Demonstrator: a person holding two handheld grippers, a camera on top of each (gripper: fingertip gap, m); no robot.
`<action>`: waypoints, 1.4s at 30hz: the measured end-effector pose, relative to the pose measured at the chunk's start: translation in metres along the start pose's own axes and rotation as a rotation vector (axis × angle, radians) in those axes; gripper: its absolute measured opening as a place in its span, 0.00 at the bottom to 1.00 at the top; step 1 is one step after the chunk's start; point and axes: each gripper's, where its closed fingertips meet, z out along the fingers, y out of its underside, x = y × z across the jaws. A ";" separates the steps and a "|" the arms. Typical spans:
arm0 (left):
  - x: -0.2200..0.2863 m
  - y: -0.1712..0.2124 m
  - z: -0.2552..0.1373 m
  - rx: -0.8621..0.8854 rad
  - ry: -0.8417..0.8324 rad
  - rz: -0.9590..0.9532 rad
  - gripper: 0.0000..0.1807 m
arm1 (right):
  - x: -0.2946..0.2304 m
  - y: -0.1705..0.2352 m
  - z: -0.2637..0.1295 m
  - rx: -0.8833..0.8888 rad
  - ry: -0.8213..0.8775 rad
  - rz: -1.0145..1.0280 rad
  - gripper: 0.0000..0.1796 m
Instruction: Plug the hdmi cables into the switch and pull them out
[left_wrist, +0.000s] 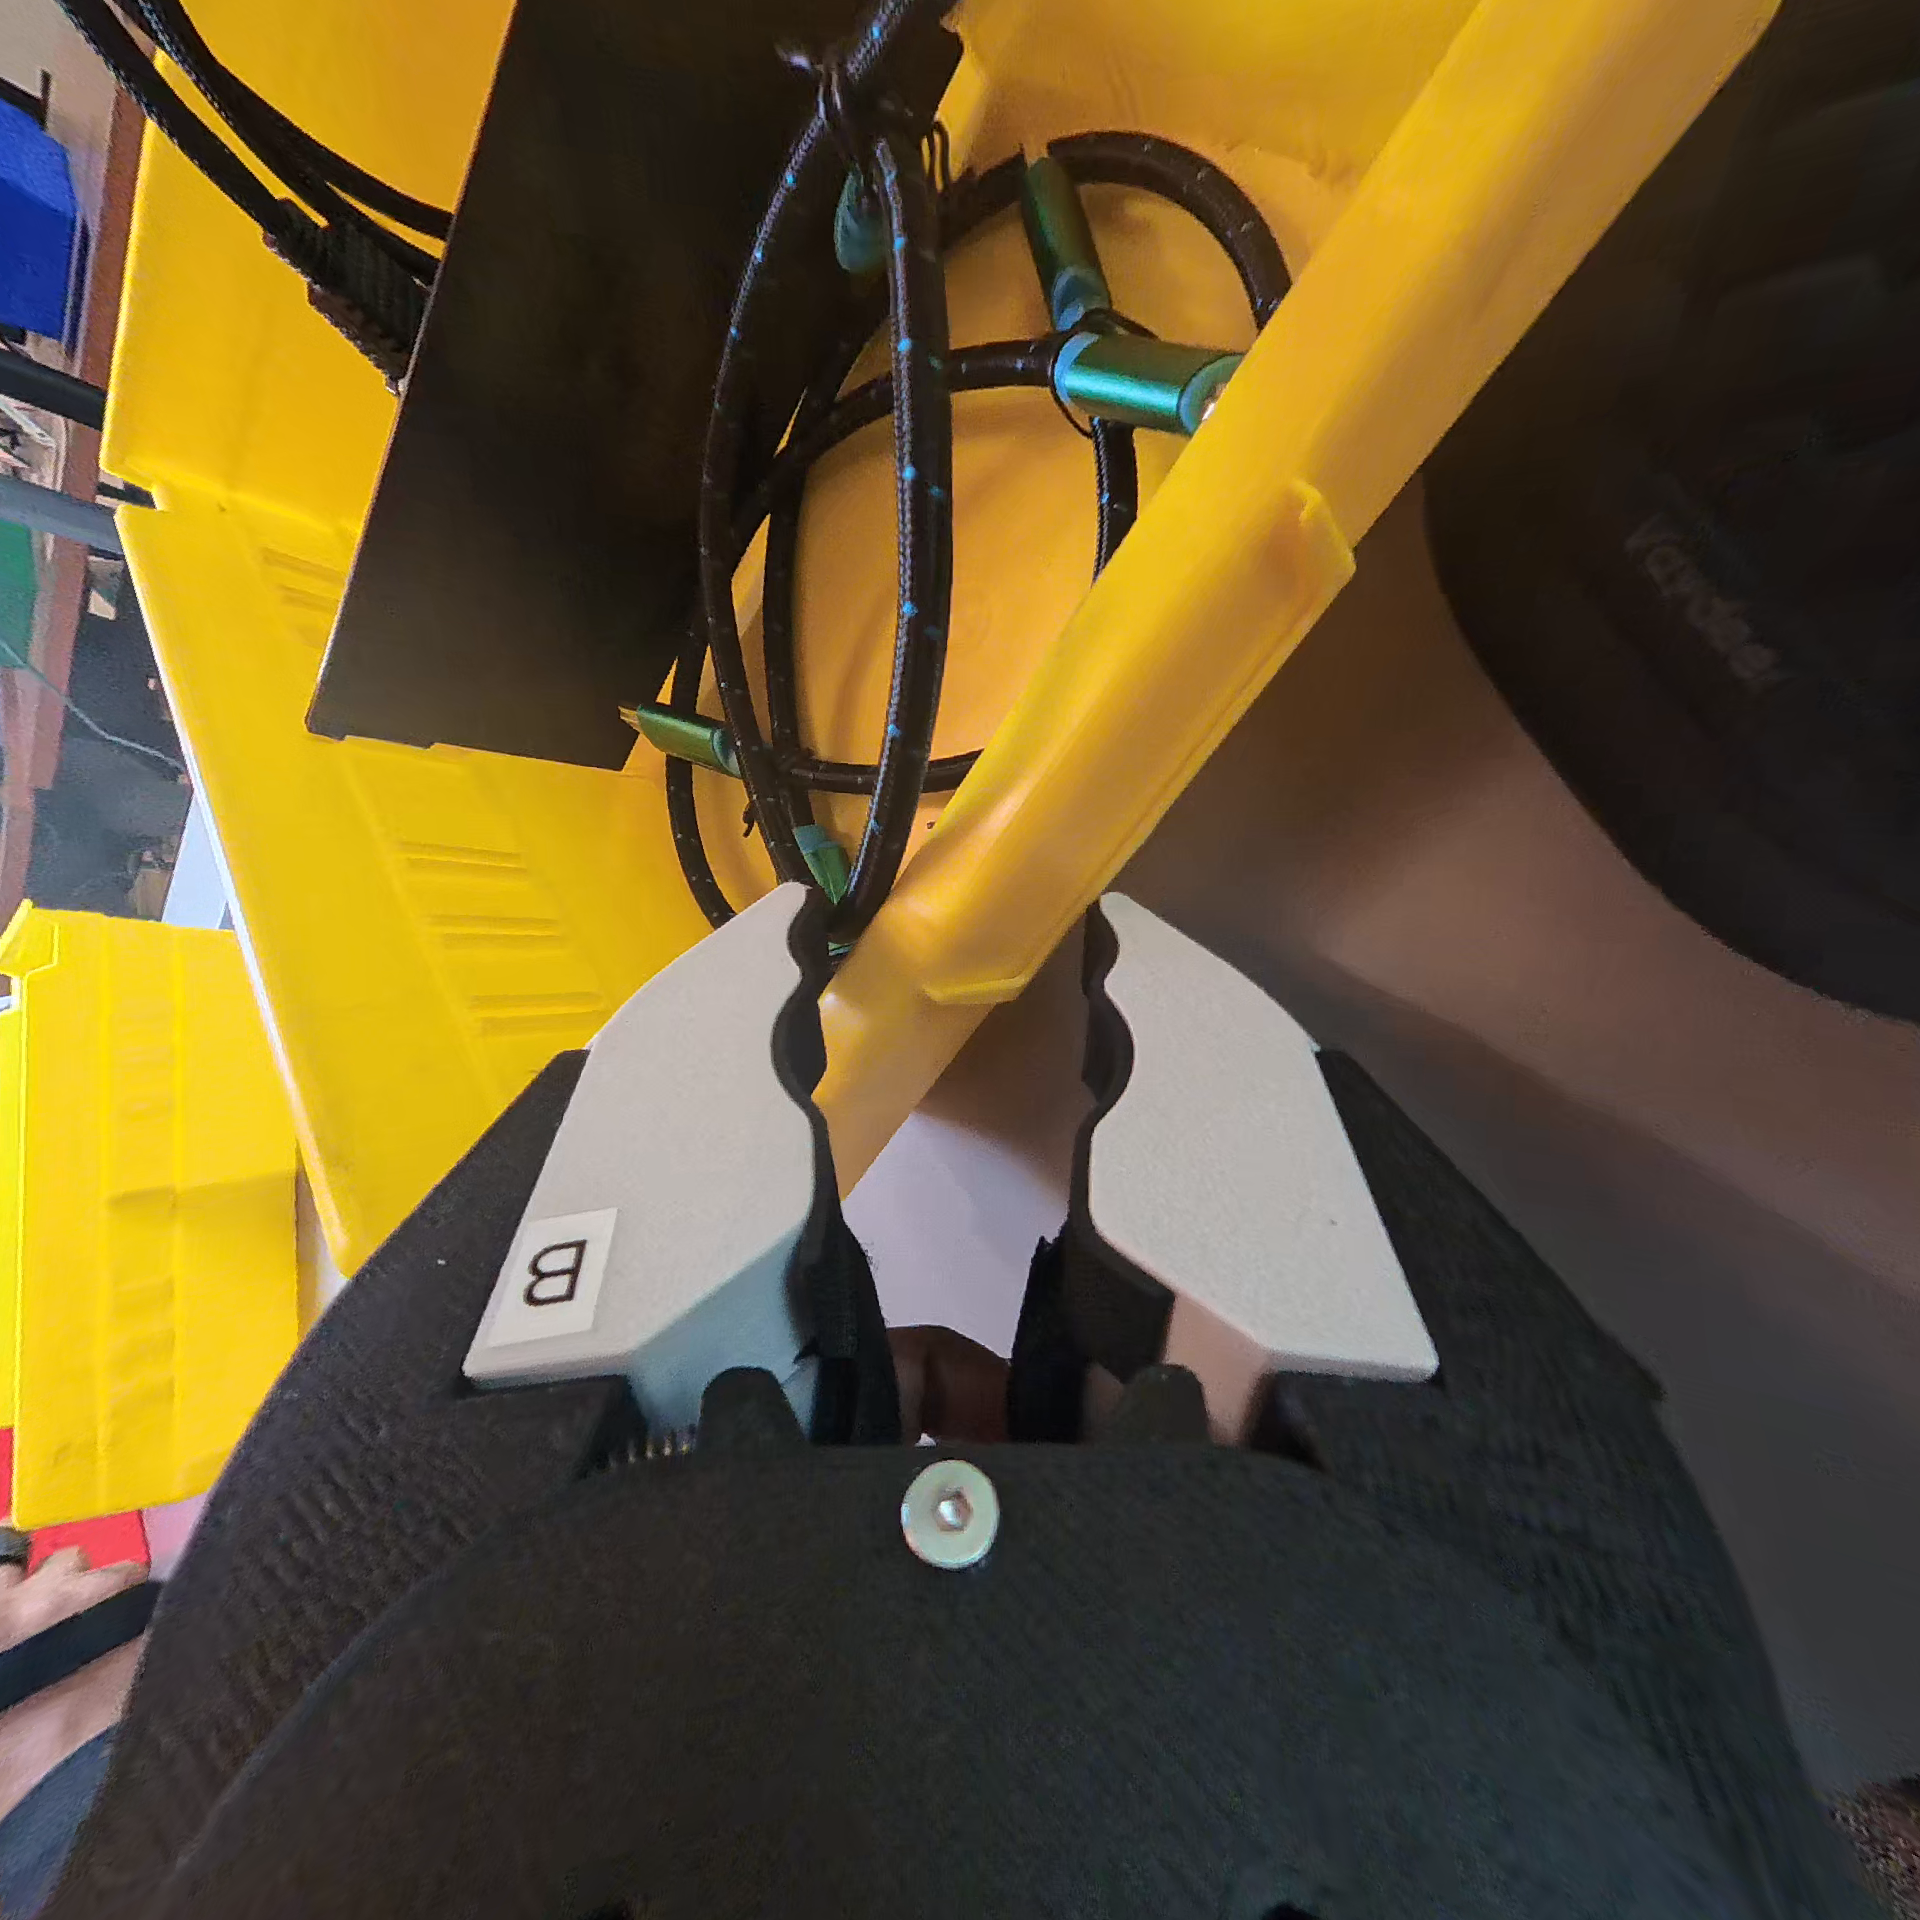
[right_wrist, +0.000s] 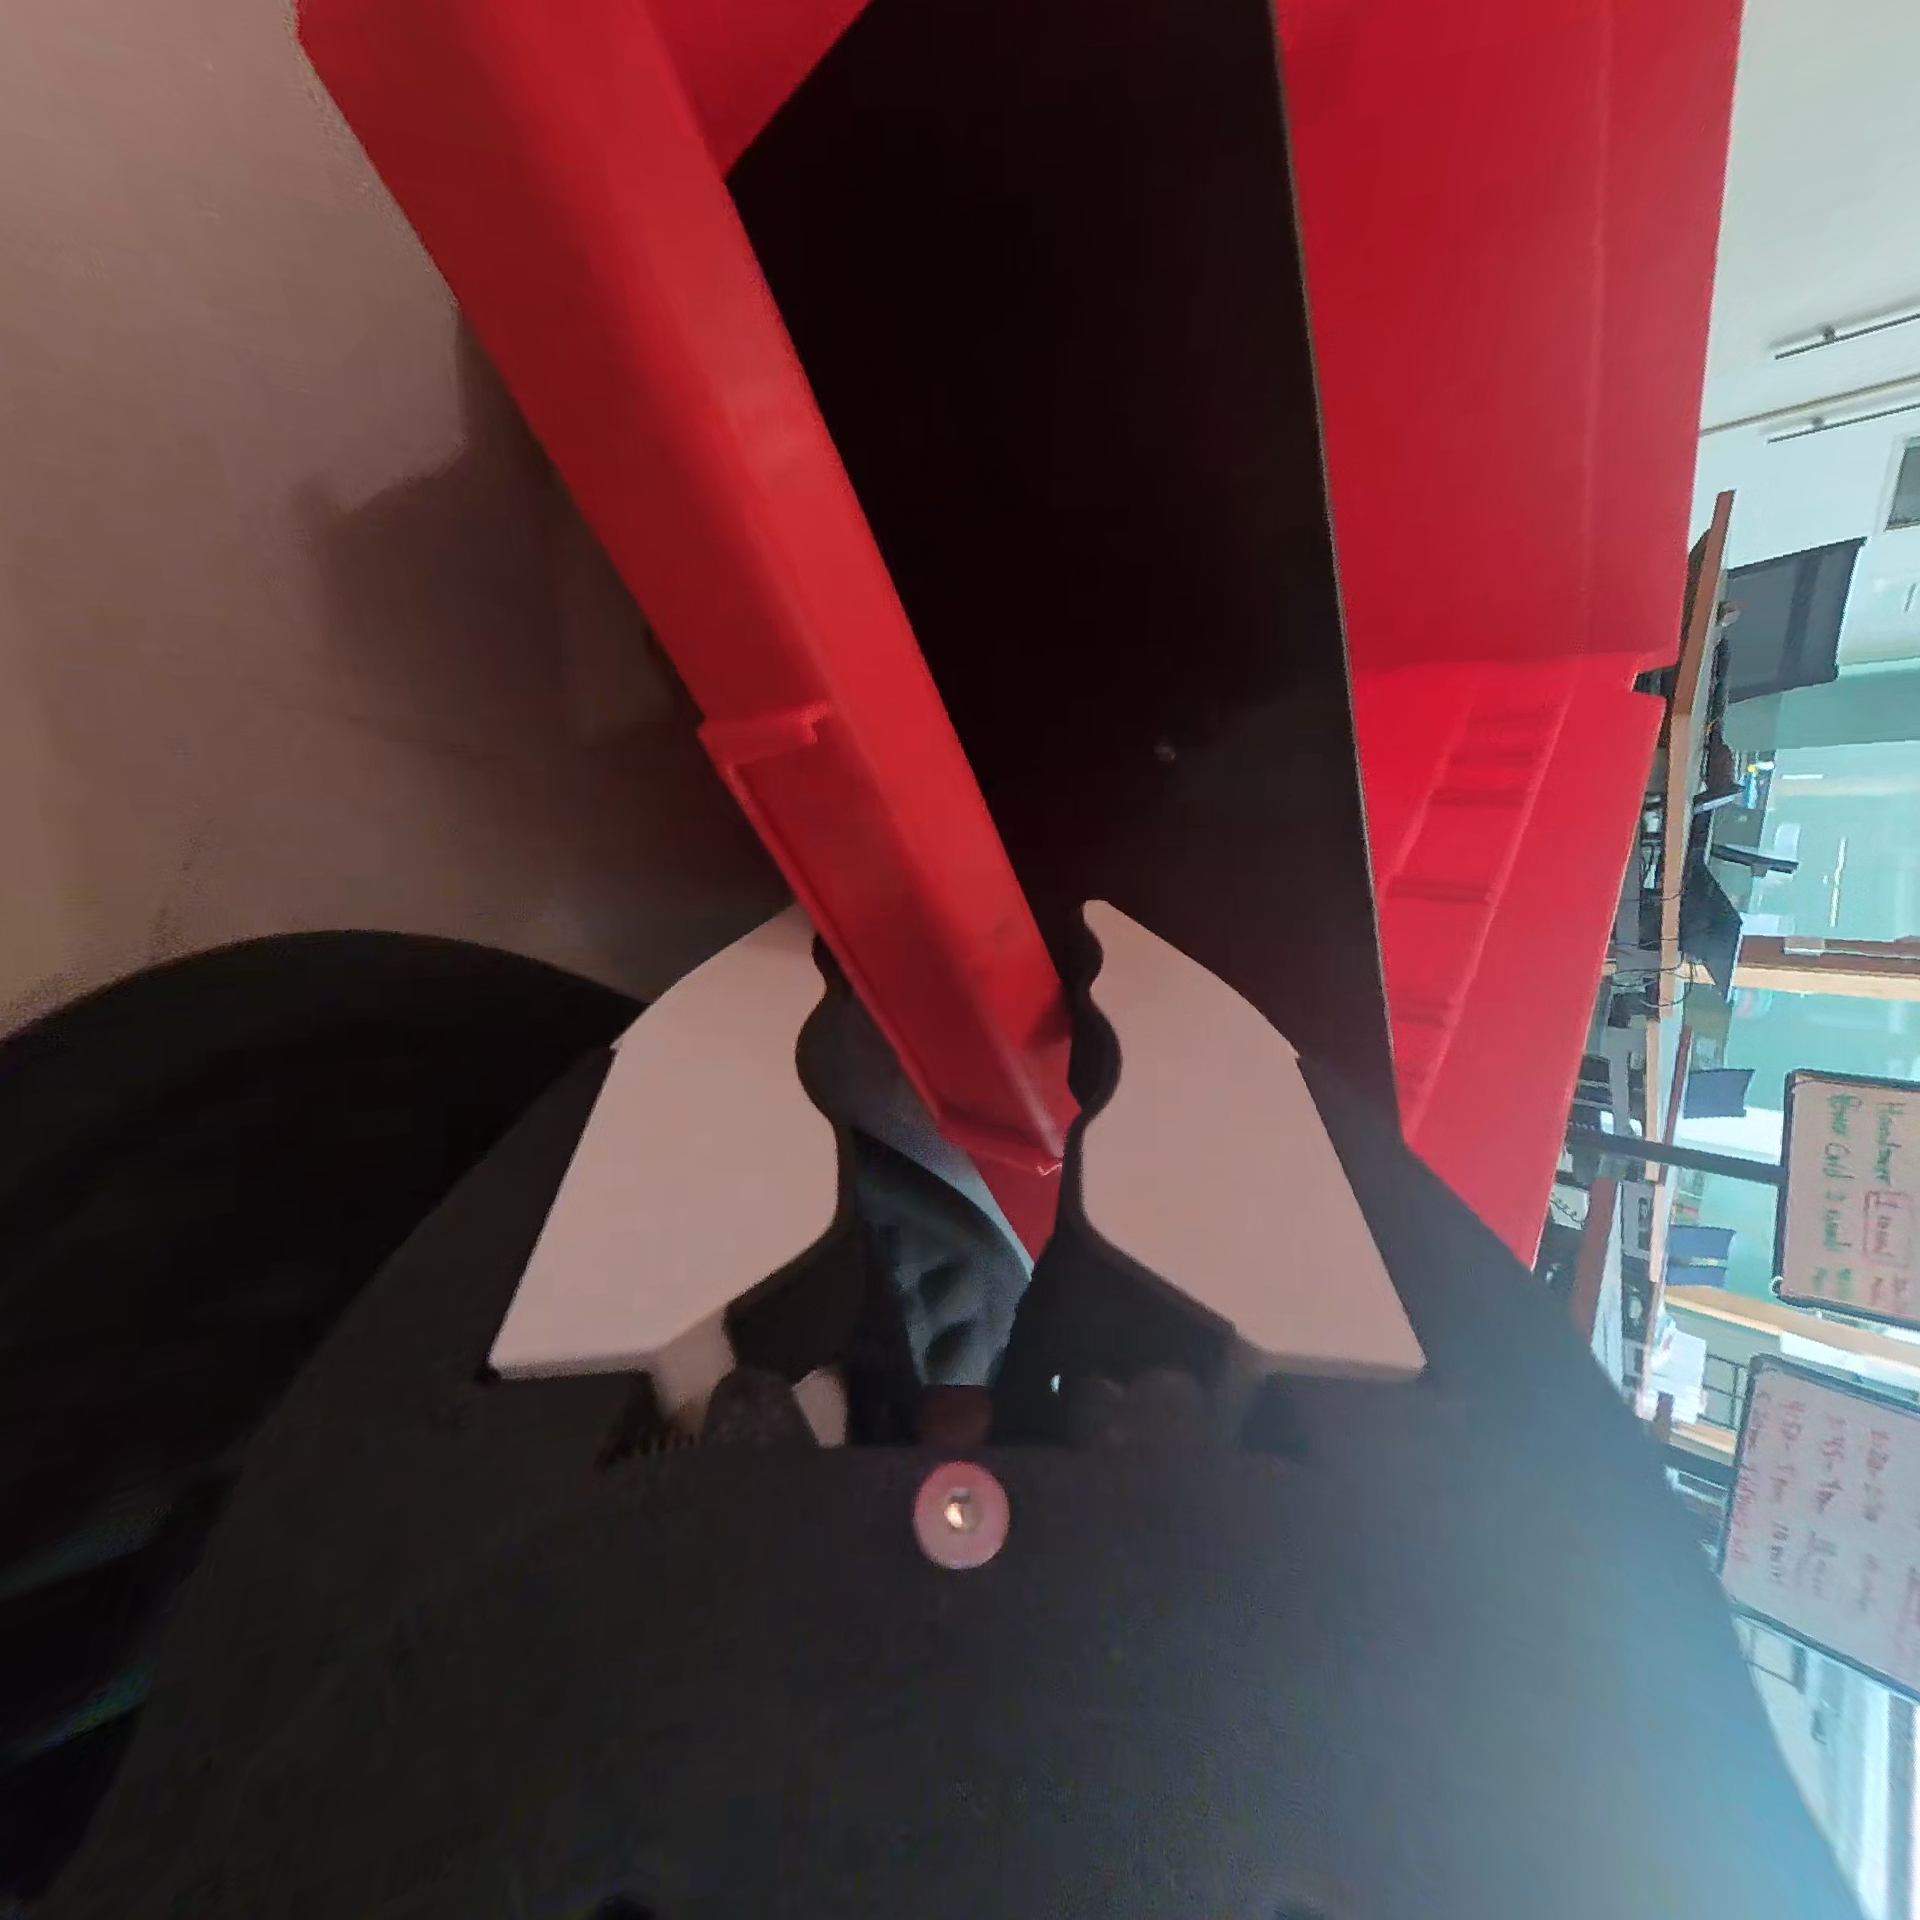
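Left gripper (left_wrist: 948, 920): jaws spread, and the front rim of a yellow bin (left_wrist: 1143, 748) runs diagonally through the gap. The rim touches the inner edge of the left finger (left_wrist: 686, 1091); the right finger sits clear of it. Not pinching anything that I can see.

Inside the yellow bin: a coil of black braided hdmi cables (left_wrist: 914, 499) with green metal plugs (left_wrist: 1138, 382), loops overlapping each other. One loop hangs down right to the tip of the left finger, touching or just short of it (can't tell which). One green plug rests against the inside of the bin's rim, upper right. A flat black box (left_wrist: 582, 416) lies tilted in the bin's left half, partly over the cables; if that is the switch, its ports are not visible from here. No cable visibly plugged into it.

A second yellow bin (left_wrist: 125, 1195) sits at the left edge, a blue one (left_wrist: 36, 229) far upper left.

Right gripper (right_wrist: 948, 940): jaws spread too, with the rim of a red bin (right_wrist: 831, 790) passing between them. The rim lies against the right finger (right_wrist: 1226, 1143); there's a gap on the left side. A flat black panel (right_wrist: 1060, 520) stands inside the red bin. No cables visible in this view.

Whiteboards (right_wrist: 1849, 1195) in the background at right, blurred.
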 end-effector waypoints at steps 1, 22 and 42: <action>0.000 0.000 -0.001 -0.004 0.000 0.004 0.26 | 0.000 0.001 -0.001 0.015 0.002 0.007 0.23; -0.128 -0.050 -0.155 1.314 -0.047 -1.219 0.80 | -0.042 -0.186 -0.143 1.407 -0.424 0.823 0.62; 0.026 -0.074 -0.032 0.402 0.264 -0.250 0.39 | -0.034 -0.180 -0.141 1.443 -0.422 0.903 0.52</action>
